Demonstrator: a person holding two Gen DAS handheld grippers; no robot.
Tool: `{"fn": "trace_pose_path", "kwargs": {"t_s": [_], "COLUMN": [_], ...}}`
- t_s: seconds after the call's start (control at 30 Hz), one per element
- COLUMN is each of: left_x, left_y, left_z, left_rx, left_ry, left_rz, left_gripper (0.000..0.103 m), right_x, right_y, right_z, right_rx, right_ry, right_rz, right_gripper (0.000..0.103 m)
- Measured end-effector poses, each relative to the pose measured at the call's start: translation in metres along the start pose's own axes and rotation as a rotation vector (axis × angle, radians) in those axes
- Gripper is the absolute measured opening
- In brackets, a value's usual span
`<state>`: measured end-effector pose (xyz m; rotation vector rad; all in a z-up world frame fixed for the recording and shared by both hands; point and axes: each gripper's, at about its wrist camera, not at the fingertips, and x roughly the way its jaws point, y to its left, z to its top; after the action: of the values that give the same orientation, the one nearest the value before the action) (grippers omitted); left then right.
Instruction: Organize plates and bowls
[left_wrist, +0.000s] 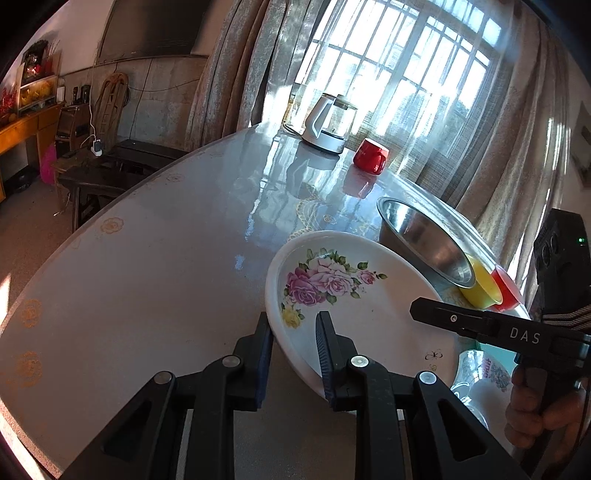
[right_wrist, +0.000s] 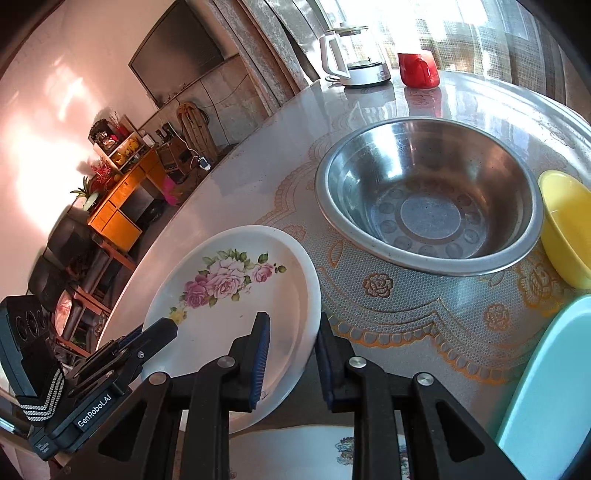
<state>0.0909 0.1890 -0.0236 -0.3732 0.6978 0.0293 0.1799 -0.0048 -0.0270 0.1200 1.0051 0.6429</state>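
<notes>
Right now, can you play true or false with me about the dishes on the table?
1. Both grippers grip the flowered plate. True: the left gripper and the right gripper each clamp its rim.
2. The metal bowl has soup in it. False: it is empty.
3. The red mug stands beside the kettle. True.
4. The yellow bowl sits inside the metal bowl. False: it sits next to it on the table.

Both grippers, left gripper (left_wrist: 293, 338) and right gripper (right_wrist: 293, 338), angled downward, fingers nearly closed.
</notes>
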Motion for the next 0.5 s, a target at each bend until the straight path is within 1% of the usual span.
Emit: {"fn": "trace_pose_path", "kwargs": {"t_s": [0.23,0.5], "left_x": [-0.02,-0.027], "left_y": [-0.028,-0.071], "left_z": [0.004,-0.002], "left_rx": [0.058,0.138], "left_ry": [-0.037,-0.024], "left_rz": [-0.03,-0.082], "left_gripper": [0.023,0.023], "right_x": [-0.035,-0.083], "right_y": [-0.021,-0.051], "right_z": [-0.015,-0.041], "right_rx": [0.046,0.12], "right_ry": [-0.073,-0.14], "right_rz": [0.03,0.028], "right_gripper": [0.024,0.024]}}
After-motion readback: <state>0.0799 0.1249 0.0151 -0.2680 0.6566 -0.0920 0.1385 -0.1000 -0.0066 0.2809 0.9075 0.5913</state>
